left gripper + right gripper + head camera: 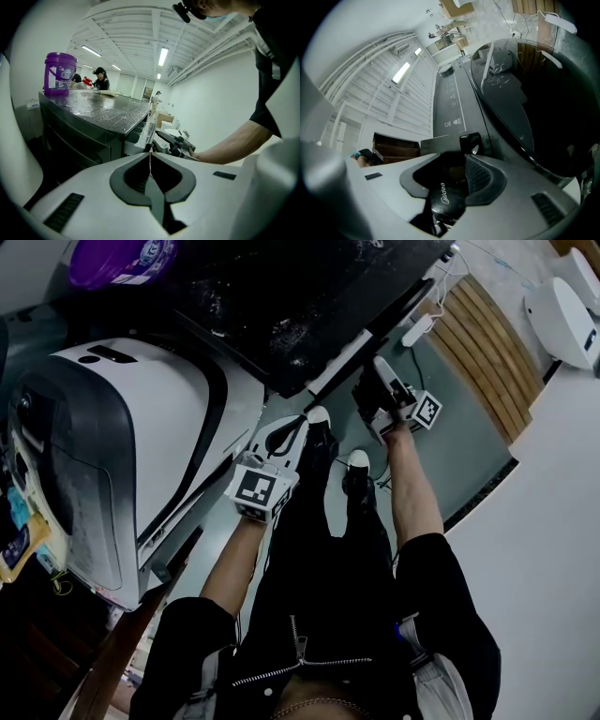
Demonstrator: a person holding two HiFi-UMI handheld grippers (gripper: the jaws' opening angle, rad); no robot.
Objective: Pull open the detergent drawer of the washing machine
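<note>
The dark washing machine (309, 296) fills the upper middle of the head view. Its detergent drawer (137, 135) sticks partly out of the front, with pale compartments showing in the left gripper view. My right gripper (373, 381) is at the drawer's outer end. In the right gripper view its jaws (457, 166) are shut on the black drawer front (445, 194), which bears a brand name; the grey control panel (452, 105) and the round door glass (543, 117) lie beyond. My left gripper (286, 432) hangs lower, away from the machine, with its tips (150, 153) together and nothing between them.
A purple bucket (60, 74) stands on the wet machine top. A large white and grey appliance (122, 427) sits close at the left. Wooden slats (487, 343) and a white device (562, 320) lie at the upper right. People (101, 78) stand far behind the machine.
</note>
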